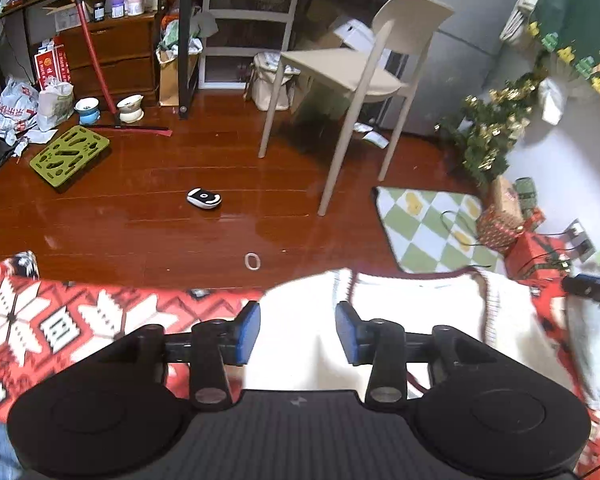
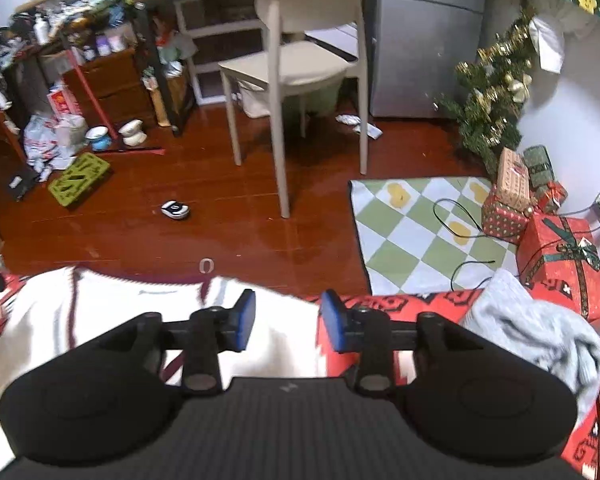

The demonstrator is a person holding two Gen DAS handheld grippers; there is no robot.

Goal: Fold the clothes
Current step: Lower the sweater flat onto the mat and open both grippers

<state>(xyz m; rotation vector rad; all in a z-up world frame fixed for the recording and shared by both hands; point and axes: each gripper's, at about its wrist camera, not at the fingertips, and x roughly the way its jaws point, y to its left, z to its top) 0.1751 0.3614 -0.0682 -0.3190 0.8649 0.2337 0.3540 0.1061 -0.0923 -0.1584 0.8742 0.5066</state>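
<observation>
on the near red patterned blanket (image 1: 60, 320) lies the white sweater (image 1: 412, 312) with dark red trim, flat, its neckline toward the far edge; both tongs hang over it, left gripper (image 1: 298, 330) and right gripper (image 2: 287, 320), blue pads apart and gripping nothing. a grey garment (image 2: 540, 336) sits bunched at the right, beside wrapped gifts (image 2: 560, 264). beyond, a beige chair (image 1: 360, 72), checked mat (image 2: 412, 224) and hair tie (image 1: 253, 261) on the wooden floor (image 1: 160, 232)

White knit sweater (image 1: 412, 308) with maroon trim lies flat on patterned blanket (image 1: 60, 320).

beige chair (image 1: 352, 76) on floor, checked mat (image 2: 424, 228) beside.
</observation>
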